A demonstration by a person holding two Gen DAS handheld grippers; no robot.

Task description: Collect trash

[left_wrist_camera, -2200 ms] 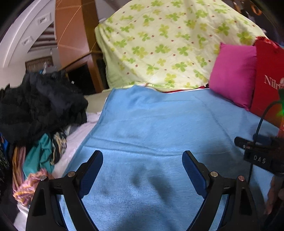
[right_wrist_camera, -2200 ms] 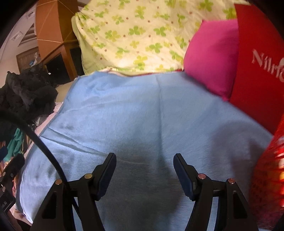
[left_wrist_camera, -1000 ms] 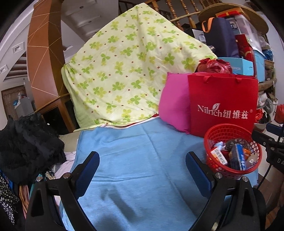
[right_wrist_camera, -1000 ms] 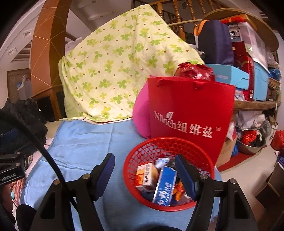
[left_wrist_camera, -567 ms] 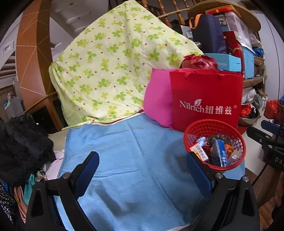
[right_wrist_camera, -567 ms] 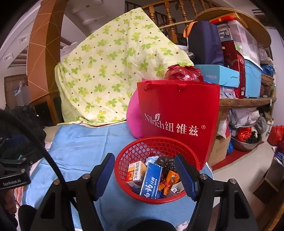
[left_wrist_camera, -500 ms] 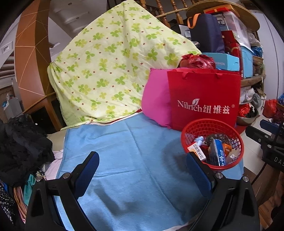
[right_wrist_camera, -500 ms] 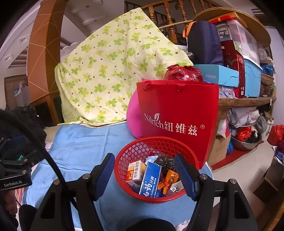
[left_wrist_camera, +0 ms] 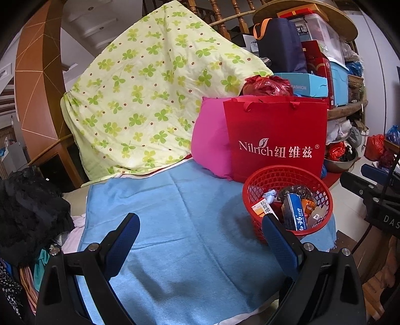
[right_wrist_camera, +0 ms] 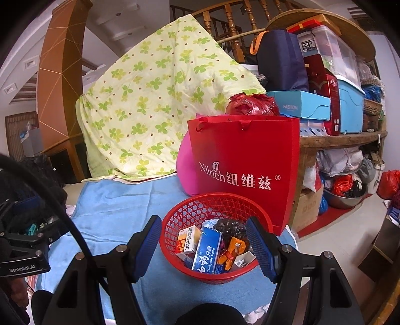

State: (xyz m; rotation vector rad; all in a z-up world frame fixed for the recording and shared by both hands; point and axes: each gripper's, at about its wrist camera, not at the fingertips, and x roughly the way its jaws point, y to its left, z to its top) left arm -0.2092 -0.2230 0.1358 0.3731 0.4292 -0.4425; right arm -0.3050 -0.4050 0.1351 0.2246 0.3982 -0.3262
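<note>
Both claws, left gripper (left_wrist_camera: pixel 200 237) and right gripper (right_wrist_camera: pixel 203 241), spread wide and empty; light cardboard boxes (right_wrist_camera: pixel 207 251) in the flexible red basket (right_wrist_camera: pixel 185 212), best pinched across flat faces.

I log a red plastic mesh basket (right_wrist_camera: pixel 215 250) holding glossy cardboard cartons, on a matt, napped blue towel (left_wrist_camera: pixel 187 225). Behind it I see a smooth matt red paper bag (right_wrist_camera: pixel 245 170), a quilted cotton clover-print blanket (left_wrist_camera: pixel 150 100), and varnished wooden balusters (right_wrist_camera: pixel 230 22).

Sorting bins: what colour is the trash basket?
Red basket, clearest in the right wrist view.
</note>
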